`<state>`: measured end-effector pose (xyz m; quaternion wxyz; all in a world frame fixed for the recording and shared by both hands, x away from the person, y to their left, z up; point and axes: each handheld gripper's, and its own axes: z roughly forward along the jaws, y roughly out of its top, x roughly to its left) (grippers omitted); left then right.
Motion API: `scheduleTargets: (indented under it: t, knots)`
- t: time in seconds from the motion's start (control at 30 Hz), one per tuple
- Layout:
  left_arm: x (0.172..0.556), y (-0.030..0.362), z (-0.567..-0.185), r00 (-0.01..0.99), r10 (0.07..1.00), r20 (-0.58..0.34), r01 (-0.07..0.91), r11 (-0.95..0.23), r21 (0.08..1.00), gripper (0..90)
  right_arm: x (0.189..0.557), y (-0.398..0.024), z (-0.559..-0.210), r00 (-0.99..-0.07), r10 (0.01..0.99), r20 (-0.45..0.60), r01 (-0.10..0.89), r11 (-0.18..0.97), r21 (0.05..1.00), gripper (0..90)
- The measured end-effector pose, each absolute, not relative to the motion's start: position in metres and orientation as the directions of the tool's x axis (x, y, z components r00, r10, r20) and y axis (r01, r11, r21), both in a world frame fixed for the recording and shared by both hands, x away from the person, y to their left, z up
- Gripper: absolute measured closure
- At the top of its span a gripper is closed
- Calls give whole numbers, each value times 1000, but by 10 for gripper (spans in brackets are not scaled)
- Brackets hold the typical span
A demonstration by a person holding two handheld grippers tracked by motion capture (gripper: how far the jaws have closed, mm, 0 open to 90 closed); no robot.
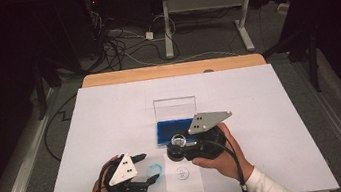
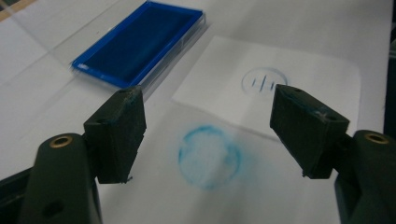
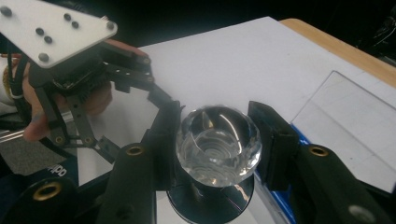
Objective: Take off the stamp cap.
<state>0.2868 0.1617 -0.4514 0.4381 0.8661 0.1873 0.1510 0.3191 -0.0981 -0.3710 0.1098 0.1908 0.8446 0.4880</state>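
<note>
Right gripper view shows my right gripper (image 3: 217,140) pinching the stamp's faceted crystal knob (image 3: 218,144) — hard, slippery, probably brittle — so I grip its widest part, while left gripper (image 2: 208,126) stands spread, empty.

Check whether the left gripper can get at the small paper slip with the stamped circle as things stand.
Probably yes: the left gripper hangs open just beside the paper slip, nothing between; the right gripper holds the stamp farther back.

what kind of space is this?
Likely a lab or data-collection workspace, not a home: a paper-covered table, loose cables on the floor behind it, a bare height-adjustable desk frame, and dark surroundings. A person works a stamp and ink pad there.
</note>
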Motion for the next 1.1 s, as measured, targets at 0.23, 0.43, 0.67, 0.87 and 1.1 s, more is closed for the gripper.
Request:
scheduleTargets:
  t: [0.23, 0.43, 0.67, 0.87, 1.1]
  knots:
    - [292, 137, -448, 900, 430, 75, 172, -507, 845, 259, 313, -92, -373, -909, 416, 19, 216, 430, 877, 570]
    - [290, 133, -445, 894, 441, 83, 155, -478, 865, 271, 311, -87, -375, -916, 399, 37, 217, 416, 883, 570]
    - [289, 131, -445, 896, 436, 84, 135, -448, 884, 331, 311, -90, -374, -911, 409, 55, 223, 375, 900, 569]
    - [290, 128, -445, 898, 433, 79, 136, -445, 885, 337, 311, -89, -375, -913, 402, 61, 225, 374, 900, 570]
    - [291, 126, -445, 896, 434, 93, 136, -468, 873, 358, 311, -87, -378, -915, 399, 54, 222, 390, 893, 569]
